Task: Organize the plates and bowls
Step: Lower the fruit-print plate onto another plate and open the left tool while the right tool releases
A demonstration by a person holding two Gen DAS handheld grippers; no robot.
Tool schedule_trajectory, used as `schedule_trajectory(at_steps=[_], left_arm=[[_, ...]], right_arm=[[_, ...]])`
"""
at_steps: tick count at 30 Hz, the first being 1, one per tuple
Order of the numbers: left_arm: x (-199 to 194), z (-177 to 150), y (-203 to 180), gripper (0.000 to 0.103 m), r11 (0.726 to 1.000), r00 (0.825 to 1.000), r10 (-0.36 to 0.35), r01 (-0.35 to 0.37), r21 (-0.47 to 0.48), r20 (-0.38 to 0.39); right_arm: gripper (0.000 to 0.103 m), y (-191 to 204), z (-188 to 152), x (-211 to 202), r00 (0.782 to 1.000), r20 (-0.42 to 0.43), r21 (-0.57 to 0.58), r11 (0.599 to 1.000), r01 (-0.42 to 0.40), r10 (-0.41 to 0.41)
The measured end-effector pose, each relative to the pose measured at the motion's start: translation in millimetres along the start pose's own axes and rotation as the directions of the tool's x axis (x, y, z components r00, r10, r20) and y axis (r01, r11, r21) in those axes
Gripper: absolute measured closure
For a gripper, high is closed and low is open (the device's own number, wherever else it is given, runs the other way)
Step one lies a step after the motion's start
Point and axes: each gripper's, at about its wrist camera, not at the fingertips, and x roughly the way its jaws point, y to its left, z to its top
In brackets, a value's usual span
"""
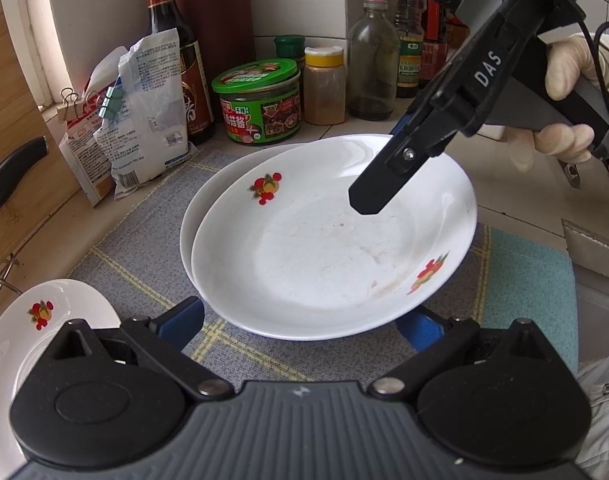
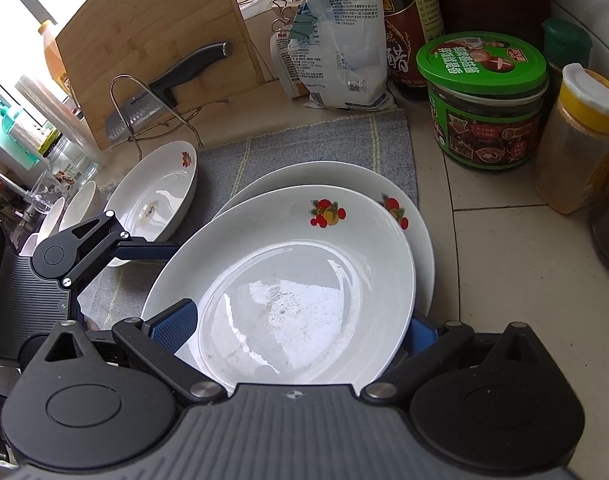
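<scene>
Two white fruit-print plates are stacked on a grey mat (image 1: 144, 240). The top plate (image 1: 324, 240) (image 2: 304, 280) sits offset and tilted on the lower plate (image 1: 192, 220) (image 2: 328, 176). My left gripper (image 1: 306, 320) is open, and its blue fingers (image 1: 184, 316) reach under the top plate's near rim. My right gripper (image 2: 298, 326) (image 1: 384, 160) is open too and straddles the far right rim, one finger above the plate and the other below it. A third plate (image 1: 44, 320) (image 2: 156, 196) lies to the left. Small white bowls (image 2: 80, 200) stand beyond it.
A green-lidded jar (image 1: 260, 100), a spice shaker (image 1: 324, 84), sauce bottles (image 1: 172, 40) and clipped bags (image 1: 144, 112) line the back wall. A cutting board (image 2: 152, 40) with a knife (image 2: 176, 72) leans at the left. A teal cloth (image 1: 532, 280) lies to the right. A gloved hand (image 1: 564, 80) holds the right gripper.
</scene>
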Motion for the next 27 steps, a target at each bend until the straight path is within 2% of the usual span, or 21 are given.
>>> schedule_trajectory(at_steps=[20, 27], left_arm=[[-12.8, -4.6, -0.8, 0.002, 1.000, 1.000, -0.008, 0.008, -0.005, 0.029], [-23.8, -8.3, -2.8, 0.002, 1.000, 0.999, 0.005, -0.004, -0.009, 0.049]], right_arm=[[0.000, 14.6, -8.6, -6.7, 0.994, -0.007, -0.024, 0.994, 0.107, -0.107], [0.000, 20.0, -15.5, -6.5, 0.989, -0.033, -0.035, 0.989, 0.141, -0.143]])
